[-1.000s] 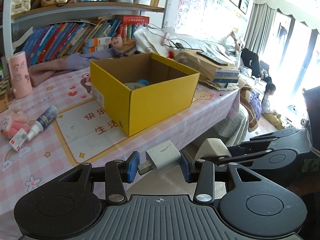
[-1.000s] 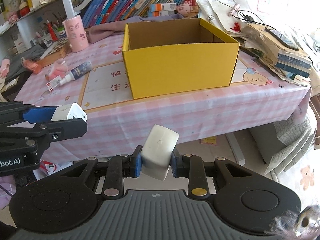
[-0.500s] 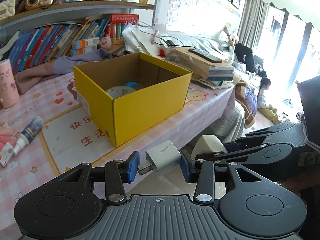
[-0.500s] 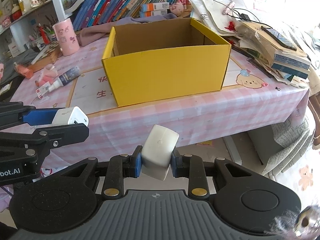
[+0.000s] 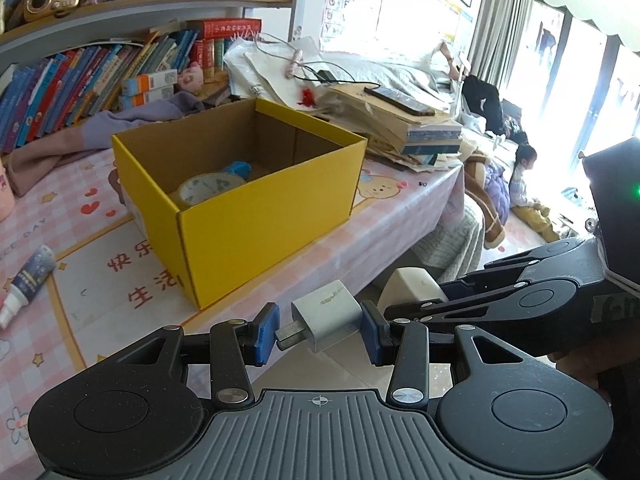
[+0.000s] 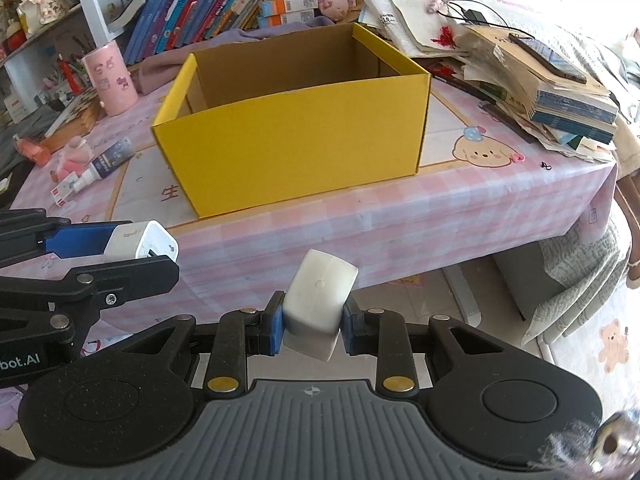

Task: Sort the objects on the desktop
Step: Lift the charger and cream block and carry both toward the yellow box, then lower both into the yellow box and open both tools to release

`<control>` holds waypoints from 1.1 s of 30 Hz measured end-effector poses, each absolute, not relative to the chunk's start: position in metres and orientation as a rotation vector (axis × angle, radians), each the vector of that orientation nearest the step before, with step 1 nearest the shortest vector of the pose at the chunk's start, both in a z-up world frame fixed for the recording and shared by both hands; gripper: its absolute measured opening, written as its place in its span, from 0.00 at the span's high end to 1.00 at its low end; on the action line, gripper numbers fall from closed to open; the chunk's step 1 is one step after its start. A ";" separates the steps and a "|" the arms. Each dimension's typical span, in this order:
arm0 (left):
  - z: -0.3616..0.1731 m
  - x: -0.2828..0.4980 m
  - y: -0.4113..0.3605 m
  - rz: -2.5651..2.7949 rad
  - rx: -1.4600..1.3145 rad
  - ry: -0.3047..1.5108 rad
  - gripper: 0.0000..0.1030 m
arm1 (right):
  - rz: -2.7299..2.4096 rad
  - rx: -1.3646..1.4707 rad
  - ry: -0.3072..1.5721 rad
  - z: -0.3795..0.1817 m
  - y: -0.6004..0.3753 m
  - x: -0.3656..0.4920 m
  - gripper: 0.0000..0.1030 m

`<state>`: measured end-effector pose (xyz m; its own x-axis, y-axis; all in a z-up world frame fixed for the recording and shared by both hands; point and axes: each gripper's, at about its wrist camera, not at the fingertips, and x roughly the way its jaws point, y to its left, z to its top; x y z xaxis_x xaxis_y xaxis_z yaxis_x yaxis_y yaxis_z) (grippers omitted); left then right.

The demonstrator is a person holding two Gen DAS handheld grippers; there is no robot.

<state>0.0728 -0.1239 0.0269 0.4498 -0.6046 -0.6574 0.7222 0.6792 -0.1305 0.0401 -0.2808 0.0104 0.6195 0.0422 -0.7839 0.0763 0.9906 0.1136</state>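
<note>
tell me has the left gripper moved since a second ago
Yes. The left gripper, shut on the white charger, has moved in toward the yellow box, which now looks bigger and sits more directly ahead in its own view.

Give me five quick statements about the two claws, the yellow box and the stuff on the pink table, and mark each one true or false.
1. The left claw grips a white USB charger. True.
2. The right claw is empty. False: it is shut on a white rounded block.
3. The yellow box stands open on the table. True.
4. The yellow box is empty. False: a roll of tape and something blue lie inside.
5. The pink cup lies on its side. False: it stands upright.
</note>
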 end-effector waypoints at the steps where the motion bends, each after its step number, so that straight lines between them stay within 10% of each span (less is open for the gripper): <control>1: 0.027 0.074 -0.127 -0.824 0.178 0.737 0.59 | -0.017 0.141 0.905 0.010 -0.284 0.042 0.76; 33: 0.089 0.126 -0.205 -0.640 0.126 0.524 0.59 | 0.184 0.077 0.631 0.084 -0.372 0.137 0.76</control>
